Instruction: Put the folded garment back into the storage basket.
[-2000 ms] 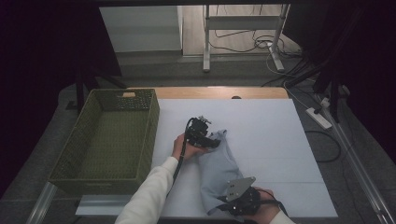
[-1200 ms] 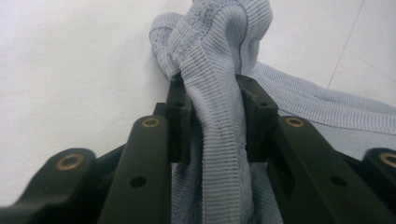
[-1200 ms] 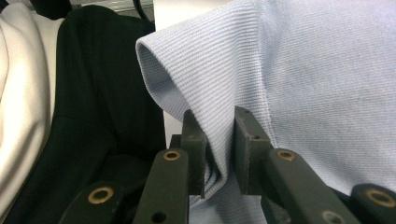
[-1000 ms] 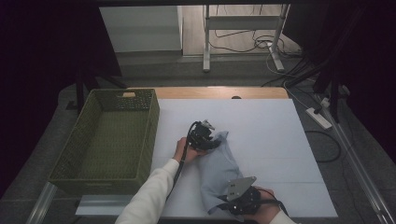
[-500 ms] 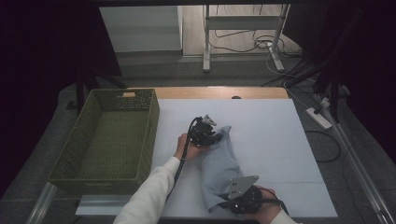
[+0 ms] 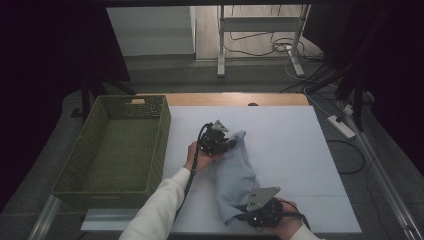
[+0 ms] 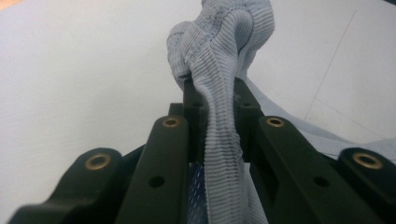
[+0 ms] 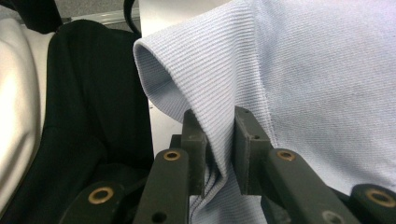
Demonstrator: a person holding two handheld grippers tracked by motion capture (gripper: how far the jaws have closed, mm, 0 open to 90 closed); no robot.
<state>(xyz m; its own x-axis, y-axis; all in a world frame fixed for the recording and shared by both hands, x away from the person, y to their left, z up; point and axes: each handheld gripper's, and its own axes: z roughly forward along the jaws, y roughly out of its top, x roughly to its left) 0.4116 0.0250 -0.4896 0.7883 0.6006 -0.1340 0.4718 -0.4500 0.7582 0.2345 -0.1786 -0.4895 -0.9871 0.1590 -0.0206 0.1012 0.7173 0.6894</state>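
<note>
Since the earlier frames, the left gripper (image 6: 216, 140) has bunched and lifted the far end of the one pale blue ribbed cloth garment (image 6: 235, 177) on the white table (image 6: 290, 140), its jaws having just closed on it. The right gripper (image 6: 260, 212) clamps the near hem, likely for carrying it to the single green woven basket (image 6: 117, 150).

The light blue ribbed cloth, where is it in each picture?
High view: the light blue ribbed cloth lies mid-table, stretched between the left gripper and the right gripper.
Left gripper view: a bunched fold pinched between the black jaws, centre.
Right gripper view: a folded edge pinched between the jaws, spreading right.
Shared landmark: the white table top.
</note>
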